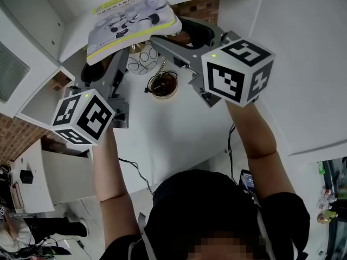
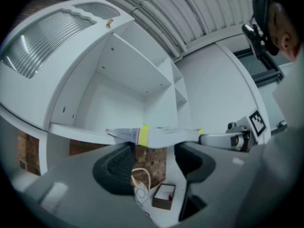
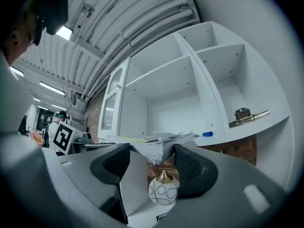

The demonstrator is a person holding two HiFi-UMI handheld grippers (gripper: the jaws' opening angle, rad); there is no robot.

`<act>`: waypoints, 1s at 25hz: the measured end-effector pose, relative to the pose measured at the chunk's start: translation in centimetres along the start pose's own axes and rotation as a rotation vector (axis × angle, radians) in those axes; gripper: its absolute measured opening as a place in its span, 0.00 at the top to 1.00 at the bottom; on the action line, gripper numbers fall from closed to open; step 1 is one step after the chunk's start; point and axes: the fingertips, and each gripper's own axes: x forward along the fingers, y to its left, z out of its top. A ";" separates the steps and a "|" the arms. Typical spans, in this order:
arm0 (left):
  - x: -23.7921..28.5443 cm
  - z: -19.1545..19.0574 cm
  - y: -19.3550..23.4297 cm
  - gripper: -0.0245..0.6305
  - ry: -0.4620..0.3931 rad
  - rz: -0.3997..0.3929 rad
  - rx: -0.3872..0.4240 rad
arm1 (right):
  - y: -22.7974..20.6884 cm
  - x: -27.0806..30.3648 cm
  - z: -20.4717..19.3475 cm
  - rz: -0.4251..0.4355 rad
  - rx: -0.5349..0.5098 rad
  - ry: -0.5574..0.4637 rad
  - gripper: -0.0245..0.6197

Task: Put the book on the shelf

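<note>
While facing the one white shelf unit, several open compartments across, and standing over the one white bench, carried the one book flat and level. Had its far edge near the lip of the lowest board but, as judged, not yet resting on it. Held flat most likely to slide in lying down over that lip.

Used two hand-held grippers, one per hand, probably so that a thin, floppy book would not sag at either end. Had the left hand-held gripper beneath the spine side, jaws spread apart with nothing between them, the book lying across their tips. Had the right hand-held gripper spread likewise, under the fanned page corner. Seemed to bear the book from below rather than pinch it, though hard to be sure from so edge-on an angle.

Down on the bench, well below the lift, counted one round white vase with black swirls and a gold neck, one brown bowl and one small brown box. On the shelf boards, counted one brass-coloured piece and one small blue thing, both to the right of the book, so judged unlikely to block its way in.
</note>
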 end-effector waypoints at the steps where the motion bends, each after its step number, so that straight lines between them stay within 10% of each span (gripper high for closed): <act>1: 0.0 -0.1 0.1 0.57 -0.001 0.005 -0.003 | 0.1 0.0 0.0 -0.010 -0.014 -0.005 0.50; 13: -0.8 -0.7 -1.5 0.65 0.032 -0.060 0.057 | 0.4 1.5 0.5 -0.021 -0.028 -0.030 0.50; 25: 0.3 0.1 -0.1 0.70 -0.020 -0.026 -0.105 | -0.7 3.0 0.0 -0.035 -0.011 -0.027 0.51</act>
